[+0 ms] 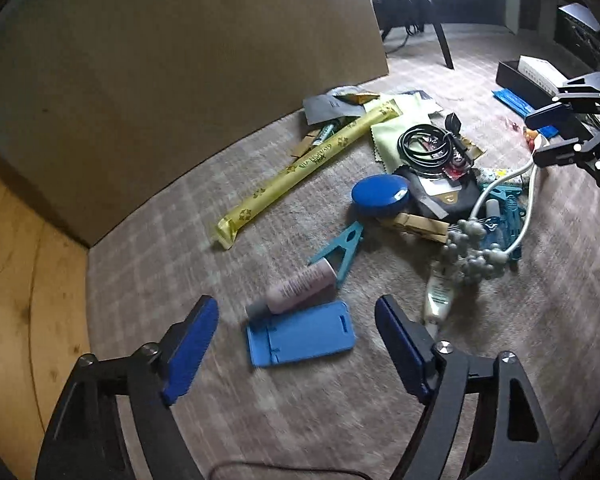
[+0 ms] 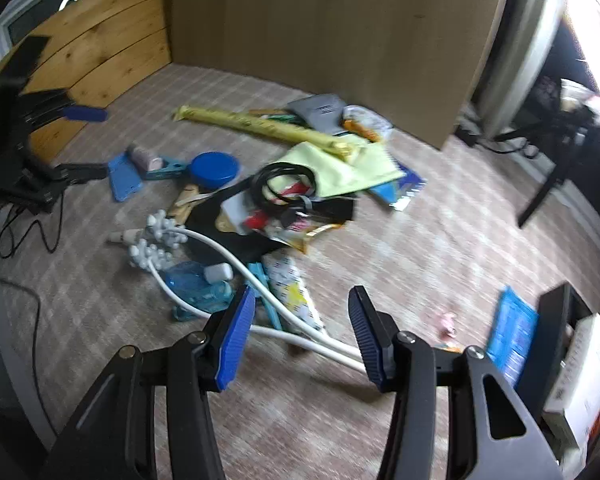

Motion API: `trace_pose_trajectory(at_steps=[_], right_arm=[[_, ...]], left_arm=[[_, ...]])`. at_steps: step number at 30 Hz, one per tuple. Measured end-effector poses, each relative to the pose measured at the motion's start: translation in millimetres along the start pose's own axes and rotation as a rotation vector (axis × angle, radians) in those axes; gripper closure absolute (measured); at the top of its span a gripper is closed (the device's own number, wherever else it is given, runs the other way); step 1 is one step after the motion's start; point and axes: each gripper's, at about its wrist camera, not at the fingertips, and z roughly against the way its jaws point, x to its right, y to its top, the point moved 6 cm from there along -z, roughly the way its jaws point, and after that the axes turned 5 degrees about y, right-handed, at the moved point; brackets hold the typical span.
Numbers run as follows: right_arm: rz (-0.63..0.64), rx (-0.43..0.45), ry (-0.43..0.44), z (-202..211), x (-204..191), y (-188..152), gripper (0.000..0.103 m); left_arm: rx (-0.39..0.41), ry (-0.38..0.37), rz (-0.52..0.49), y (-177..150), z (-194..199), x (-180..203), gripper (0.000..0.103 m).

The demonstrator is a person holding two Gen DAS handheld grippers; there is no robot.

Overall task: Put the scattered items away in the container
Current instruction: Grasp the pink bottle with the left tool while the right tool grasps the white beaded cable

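My left gripper (image 1: 296, 306) hangs open above a pink bottle (image 1: 300, 286) and a flat blue phone stand (image 1: 300, 338) on the carpet. My right gripper (image 2: 302, 296) is open too. The white looped handle (image 2: 312, 340) of a ball massager (image 2: 156, 240) runs between its fingers and reaches the right pad; I see no pinch on it. A pile holds a long yellow packet (image 1: 300, 164), a blue round lid (image 1: 380, 196), a coiled black cable (image 2: 284, 184) and a yellow-green cloth (image 2: 340, 168). The black container (image 2: 556, 340), with a white box inside, stands at the right.
A cardboard panel (image 1: 180, 60) and a wooden board (image 1: 20, 280) wall in the carpet's far and left sides. A blue packet (image 2: 512, 332) lies beside the container. A dark stand leg (image 2: 548, 188) rises at the right, and loose black wires (image 2: 28, 232) trail at the left.
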Motion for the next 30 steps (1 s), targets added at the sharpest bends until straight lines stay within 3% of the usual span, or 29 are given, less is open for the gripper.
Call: trace_pose_trajectory(at_steps=[6, 10, 14, 16, 18, 21, 22, 30], right_arm=[[0.025, -0.044, 0.048, -18.8, -3.1, 9.1, 0.055], [0.041, -0.075, 0.067, -32.6, -3.8, 13.0, 0.055], [0.052, -0.103, 0.089, -44.0, -8.2, 12.6, 0.055], [0.045, -0.104, 0.103, -46.7, -9.6, 11.8, 0.063], [0.021, -0.107, 0.128, -49.1, -9.5, 10.2, 0.076], [0.008, -0.097, 0.133, -48.0, -9.8, 10.2, 0.077], [0.002, -0.095, 0.139, -46.4, -10.4, 10.1, 0.077], [-0.023, -0.066, 0.166, -30.9, -21.6, 4.9, 0.090]], left_arm=[[-0.062, -0.033, -0.118, 3.7, -39.2, 2.5, 0.038], [-0.089, -0.065, -0.135, 4.8, -55.8, 3.6, 0.041], [-0.102, -0.115, -0.101, 5.8, -64.3, 3.2, 0.056], [-0.100, -0.147, -0.083, 5.8, -63.9, 4.8, 0.065], [-0.100, -0.159, -0.076, 5.1, -63.1, 7.2, 0.067], [-0.098, -0.177, -0.067, 4.0, -59.9, 12.0, 0.076], [-0.095, -0.189, -0.058, 3.8, -57.7, 13.8, 0.084], [-0.069, -0.206, 0.010, -1.5, -42.5, 22.3, 0.084]])
